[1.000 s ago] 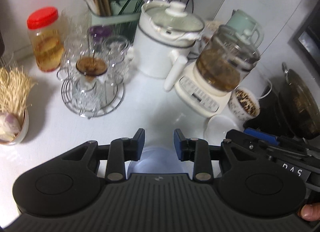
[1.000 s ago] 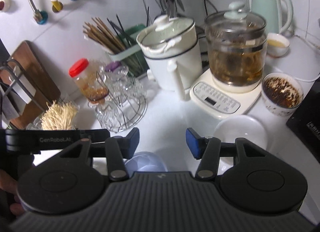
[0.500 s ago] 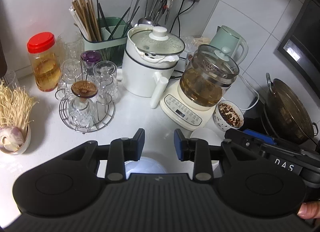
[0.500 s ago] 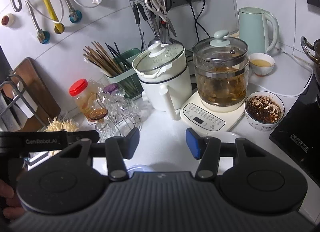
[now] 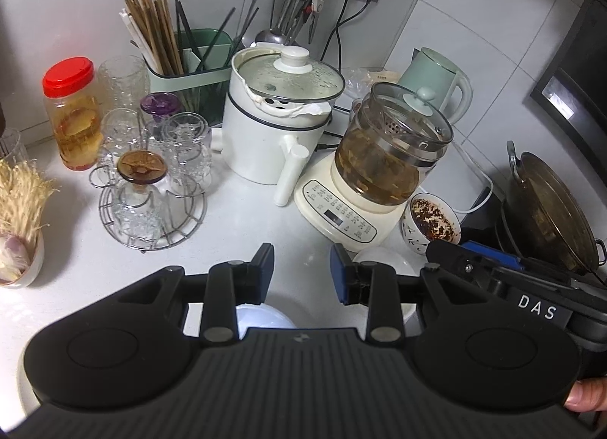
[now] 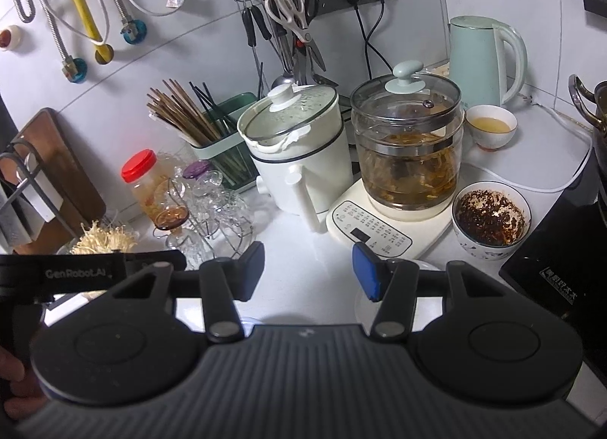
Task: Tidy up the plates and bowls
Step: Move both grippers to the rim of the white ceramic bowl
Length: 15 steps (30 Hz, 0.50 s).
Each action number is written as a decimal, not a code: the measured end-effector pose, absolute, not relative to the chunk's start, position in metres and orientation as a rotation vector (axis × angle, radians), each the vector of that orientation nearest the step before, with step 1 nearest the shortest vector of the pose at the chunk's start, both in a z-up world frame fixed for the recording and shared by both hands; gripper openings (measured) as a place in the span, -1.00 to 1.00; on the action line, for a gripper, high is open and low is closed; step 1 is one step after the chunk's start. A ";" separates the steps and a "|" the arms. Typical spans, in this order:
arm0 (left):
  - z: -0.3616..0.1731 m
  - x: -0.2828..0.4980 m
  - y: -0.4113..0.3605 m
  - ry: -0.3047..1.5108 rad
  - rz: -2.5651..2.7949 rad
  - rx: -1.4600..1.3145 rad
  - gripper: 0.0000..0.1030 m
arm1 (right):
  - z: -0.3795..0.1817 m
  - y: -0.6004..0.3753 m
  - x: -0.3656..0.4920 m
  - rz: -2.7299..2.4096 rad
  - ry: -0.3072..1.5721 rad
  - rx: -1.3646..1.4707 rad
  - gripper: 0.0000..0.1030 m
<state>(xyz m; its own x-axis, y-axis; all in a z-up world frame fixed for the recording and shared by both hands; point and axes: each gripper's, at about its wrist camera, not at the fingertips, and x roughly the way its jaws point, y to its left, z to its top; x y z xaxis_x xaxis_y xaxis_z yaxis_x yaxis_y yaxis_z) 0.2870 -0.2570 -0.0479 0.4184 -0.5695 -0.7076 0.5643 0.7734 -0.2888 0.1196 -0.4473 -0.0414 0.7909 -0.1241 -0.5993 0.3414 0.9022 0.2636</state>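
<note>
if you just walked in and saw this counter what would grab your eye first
Probably the glass kettle of brown brew on its cream base at centre, with the white lidded pot just left of it. Next, the red-lidded jar far left behind the glasses, and the bowl crusted with dark residue right of the kettle's base. Both tongs, left and right, hang open and empty in the foreground.

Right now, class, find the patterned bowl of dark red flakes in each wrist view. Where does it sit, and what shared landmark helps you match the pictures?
Left wrist view: the patterned bowl sits right of centre, at the right side of the cream kettle base.
Right wrist view: the patterned bowl sits at the right, again beside that base.
Shared landmark: the glass kettle of brown tea.
</note>
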 end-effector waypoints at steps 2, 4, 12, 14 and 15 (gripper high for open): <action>-0.050 0.289 -0.266 0.896 -0.717 -0.006 -0.26 | -0.043 -0.454 0.120 -0.262 0.612 0.372 0.05; -0.052 0.290 -0.274 0.899 -0.723 -0.004 -0.25 | -0.044 -0.461 0.121 -0.268 0.617 0.376 0.05; -0.061 0.298 -0.309 0.919 -0.724 0.009 -0.18 | -0.051 -0.492 0.129 -0.278 0.632 0.396 0.05; -0.064 0.301 -0.316 0.924 -0.722 0.008 -0.17 | -0.053 -0.499 0.132 -0.276 0.639 0.397 0.05; -0.065 0.303 -0.321 0.930 -0.720 0.008 -0.15 | -0.054 -0.503 0.133 -0.276 0.643 0.399 0.05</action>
<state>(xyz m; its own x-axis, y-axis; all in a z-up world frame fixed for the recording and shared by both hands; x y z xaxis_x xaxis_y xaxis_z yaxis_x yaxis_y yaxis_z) 0.3026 -0.3209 -0.0654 0.3847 -0.5618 -0.7324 0.5688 0.7692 -0.2913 0.1333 -0.5028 -0.0544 0.7681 -0.1257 -0.6279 0.3689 0.8883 0.2735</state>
